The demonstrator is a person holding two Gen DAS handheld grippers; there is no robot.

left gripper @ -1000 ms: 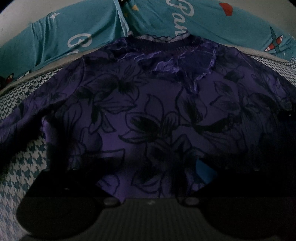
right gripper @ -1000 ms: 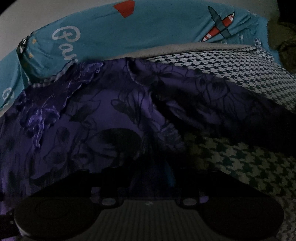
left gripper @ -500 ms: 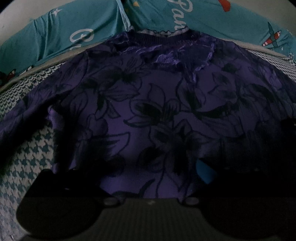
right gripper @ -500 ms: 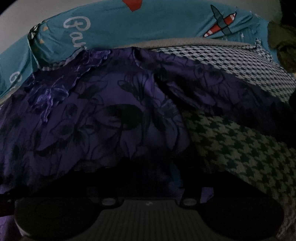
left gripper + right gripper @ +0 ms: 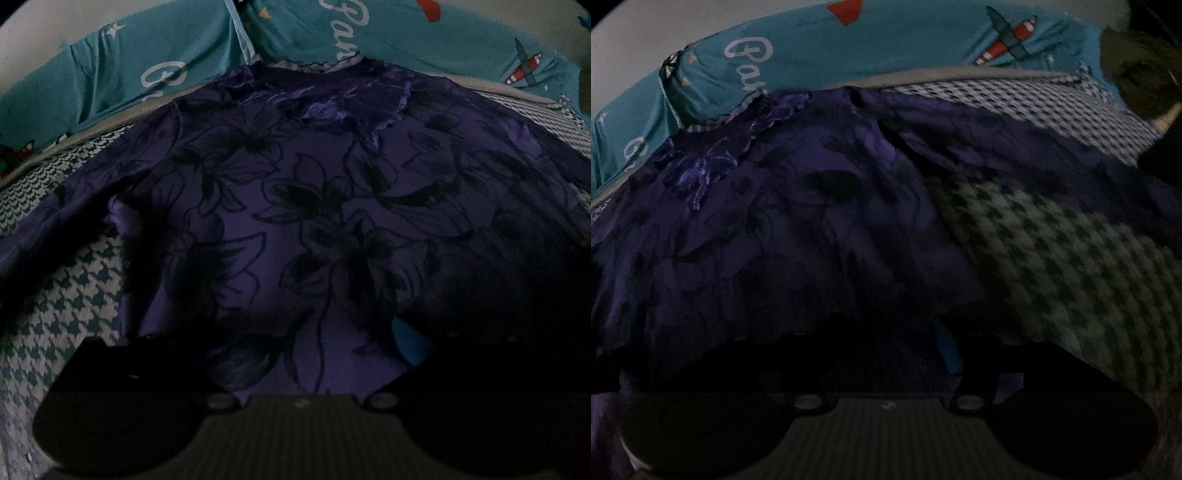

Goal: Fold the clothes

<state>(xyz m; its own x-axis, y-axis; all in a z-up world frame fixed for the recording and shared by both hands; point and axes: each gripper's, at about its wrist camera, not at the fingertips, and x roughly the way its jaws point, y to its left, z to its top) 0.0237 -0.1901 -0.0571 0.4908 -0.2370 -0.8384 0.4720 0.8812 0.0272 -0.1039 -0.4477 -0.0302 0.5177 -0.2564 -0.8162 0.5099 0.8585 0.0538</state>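
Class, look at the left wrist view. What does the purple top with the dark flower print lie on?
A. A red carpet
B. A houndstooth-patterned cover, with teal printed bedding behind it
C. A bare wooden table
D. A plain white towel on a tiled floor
B. The purple top with the dark flower print is spread over the teal-and-white houndstooth cover, and the teal bedding with white lettering and aeroplanes lies beyond its neckline.

Purple floral top spread flat on houndstooth sheet, neckline toward teal pillows; left gripper over hem, fingers dark.
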